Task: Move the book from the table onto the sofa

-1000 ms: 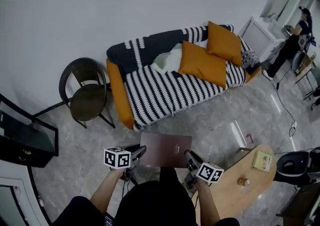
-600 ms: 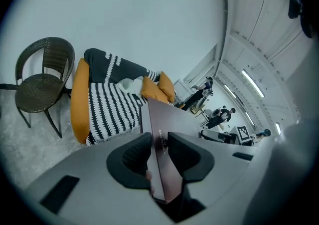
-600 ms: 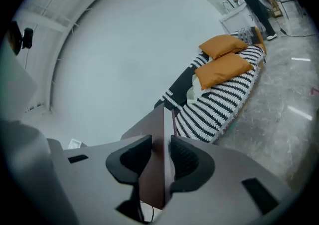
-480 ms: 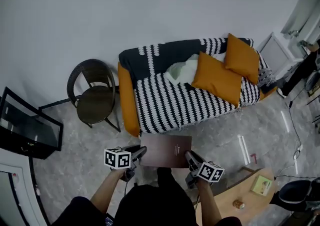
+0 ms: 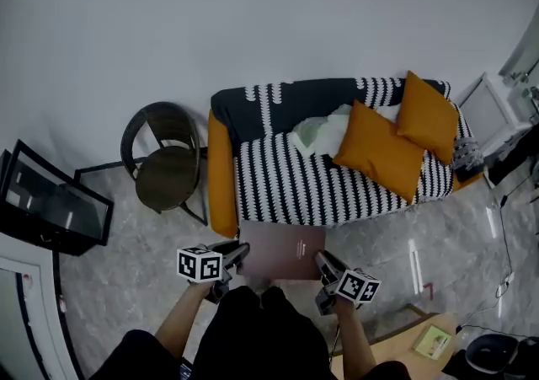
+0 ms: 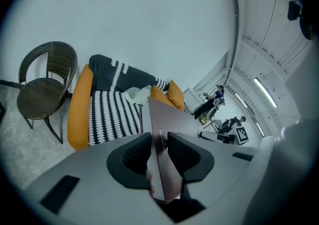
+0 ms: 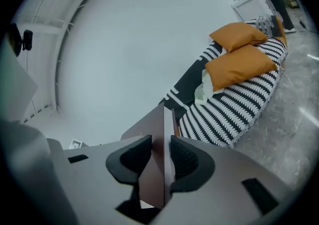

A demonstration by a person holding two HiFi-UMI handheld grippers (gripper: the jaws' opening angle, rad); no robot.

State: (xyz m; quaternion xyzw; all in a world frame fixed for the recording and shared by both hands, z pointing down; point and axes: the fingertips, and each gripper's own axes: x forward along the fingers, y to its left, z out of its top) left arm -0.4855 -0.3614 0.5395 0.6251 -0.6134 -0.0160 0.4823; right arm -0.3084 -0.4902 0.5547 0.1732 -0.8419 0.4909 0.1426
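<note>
Closer now, book (image 5: 280,249) nearer sofa (image 5: 337,193)

**Black top, grey grippers, marker cubes**

Black top (image 5: 253,338), sleeves ending above the forearms. Left gripper (image 5: 237,253) and right gripper (image 5: 323,261) dark-bodied in head view, each topped by a white cube (image 5: 200,264) with black square markers. In the gripper views: pale grey shells, black curved pads (image 6: 134,159), dark rectangular slots in the shell.

Head view looks steeply down from above; left gripper view and right gripper view look low along their jaws. All share the sofa (image 5: 290,191).
</note>
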